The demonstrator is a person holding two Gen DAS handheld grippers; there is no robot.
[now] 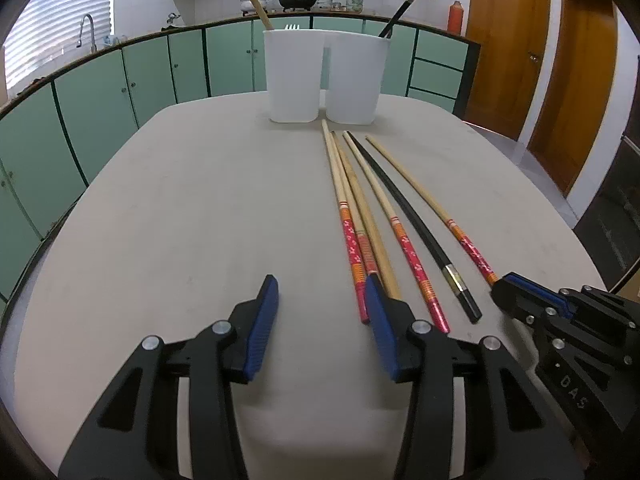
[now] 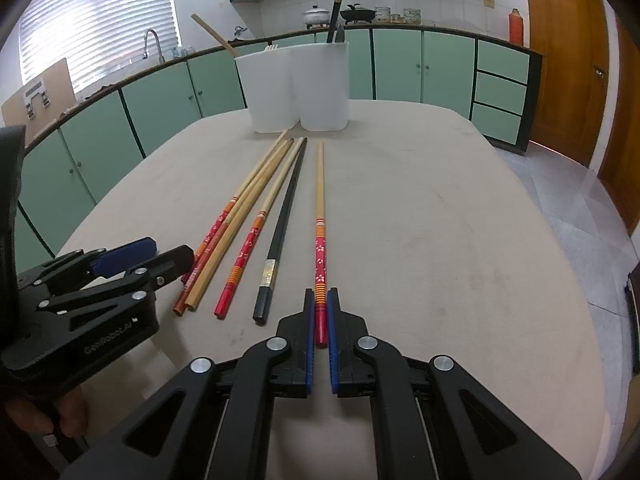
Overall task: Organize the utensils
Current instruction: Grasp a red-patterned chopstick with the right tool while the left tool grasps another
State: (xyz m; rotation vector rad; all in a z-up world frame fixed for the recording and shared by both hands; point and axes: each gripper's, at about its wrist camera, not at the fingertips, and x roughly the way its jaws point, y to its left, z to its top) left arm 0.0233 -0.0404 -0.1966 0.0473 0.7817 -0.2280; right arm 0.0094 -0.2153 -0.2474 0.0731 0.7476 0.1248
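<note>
Several long chopsticks lie side by side on the beige table: red-ended bamboo ones [image 1: 352, 236] and a black one [image 1: 416, 224]. My right gripper [image 2: 320, 304] is shut on the red end of the rightmost bamboo chopstick [image 2: 320, 216], which still lies on the table. My left gripper [image 1: 322, 292] is open and empty, its right finger beside the leftmost chopstick ends. A white two-part utensil holder [image 1: 324, 76] stands at the far end, with a bamboo chopstick in its left part and a black one in its right part. The holder also shows in the right wrist view [image 2: 296, 88].
The table [image 1: 180, 208] sits in a kitchen with green cabinets [image 1: 100, 92] behind it. Wooden doors [image 1: 560, 72] are at the right. The right gripper shows at the left view's right edge [image 1: 516, 292], the left gripper at the right view's left edge [image 2: 160, 260].
</note>
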